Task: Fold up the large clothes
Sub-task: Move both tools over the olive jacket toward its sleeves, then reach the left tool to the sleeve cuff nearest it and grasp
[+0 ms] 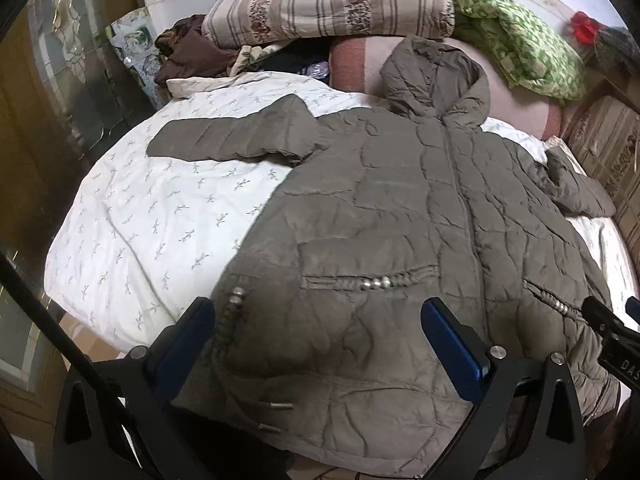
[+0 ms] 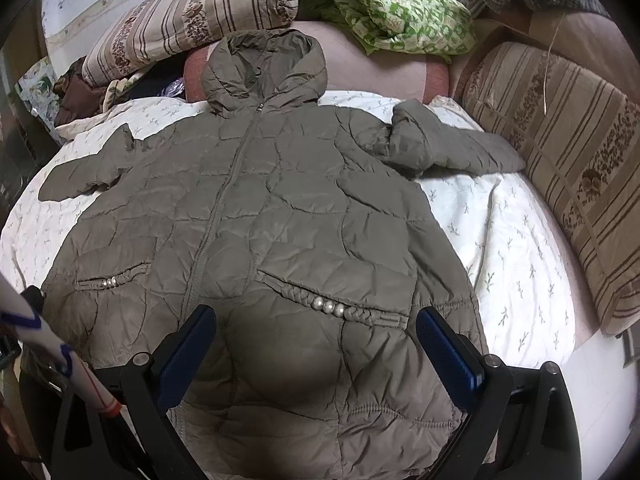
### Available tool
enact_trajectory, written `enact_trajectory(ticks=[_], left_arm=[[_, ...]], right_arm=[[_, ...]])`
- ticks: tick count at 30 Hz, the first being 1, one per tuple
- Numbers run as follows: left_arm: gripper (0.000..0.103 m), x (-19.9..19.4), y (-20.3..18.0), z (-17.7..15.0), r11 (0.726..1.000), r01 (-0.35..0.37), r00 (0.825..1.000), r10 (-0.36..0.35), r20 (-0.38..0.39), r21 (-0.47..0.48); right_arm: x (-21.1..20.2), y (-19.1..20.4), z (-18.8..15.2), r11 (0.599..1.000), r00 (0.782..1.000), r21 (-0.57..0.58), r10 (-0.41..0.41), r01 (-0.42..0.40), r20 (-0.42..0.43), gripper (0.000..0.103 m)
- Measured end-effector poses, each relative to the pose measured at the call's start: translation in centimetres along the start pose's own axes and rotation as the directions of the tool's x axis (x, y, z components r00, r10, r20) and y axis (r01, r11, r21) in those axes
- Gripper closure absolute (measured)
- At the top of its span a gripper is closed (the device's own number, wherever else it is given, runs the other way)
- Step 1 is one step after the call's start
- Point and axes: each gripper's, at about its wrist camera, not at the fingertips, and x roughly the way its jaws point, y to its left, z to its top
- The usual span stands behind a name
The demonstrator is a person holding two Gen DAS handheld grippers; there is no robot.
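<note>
I saw a grey-brown quilted hooded puffer jacket (image 2: pixel 280 208) lying front-up and zipped on a white quilt with a small leaf print (image 2: pixel 508 232), sleeves spread to both sides, hood toward a striped floral pillow (image 2: pixel 192 16). My left gripper (image 1: pixel 320 344) hovered over the jacket's lower hem with its blue-padded fingers (image 1: pixel 452 344) spread wide, holding nothing. My right gripper (image 2: pixel 316 344) did likewise, wide apart above the beaded pocket (image 2: pixel 332 306).

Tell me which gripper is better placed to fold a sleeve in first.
Probably left. The left gripper hangs open over the grey-brown quilted hooded coat, whose flat left sleeve has clear bedding around it; the right sleeve lies bunched against a striped cushion.
</note>
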Motion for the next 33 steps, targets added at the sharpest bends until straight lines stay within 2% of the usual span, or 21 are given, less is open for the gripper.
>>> enact_trajectory(ticks=[6, 17, 25, 33], left_arm=[[0.001, 0.6, 1.8, 0.6, 0.999, -0.026, 1.0, 0.027, 0.002, -0.026], [0.001, 2.3, 6.6, 1.2, 0.994, -0.029, 0.999, 0.027, -0.022, -0.11], [0.001, 3.8, 10.4, 2.0, 0.984, -0.07, 0.998, 0.068, -0.018, -0.162], [0.001, 5.6, 14.2, 3.5, 0.973, -0.128, 0.992, 0.127, -0.019, -0.192]], right_arm=[[-0.4, 2.0, 0.9, 0.999, 1.0, -0.045, 0.002, -0.002, 0.004, 0.001], [-0.8, 7.7, 1.6, 0.986, 0.999, -0.162, 0.044, -0.04, 0.018, 0.001], [-0.5, 11.6, 3.0, 0.97, 0.998, -0.242, 0.044, -0.03, 0.054, 0.001], [0.1, 15.0, 4.0, 0.957, 0.995, -0.28, 0.092, -0.077, 0.041, 0.001]])
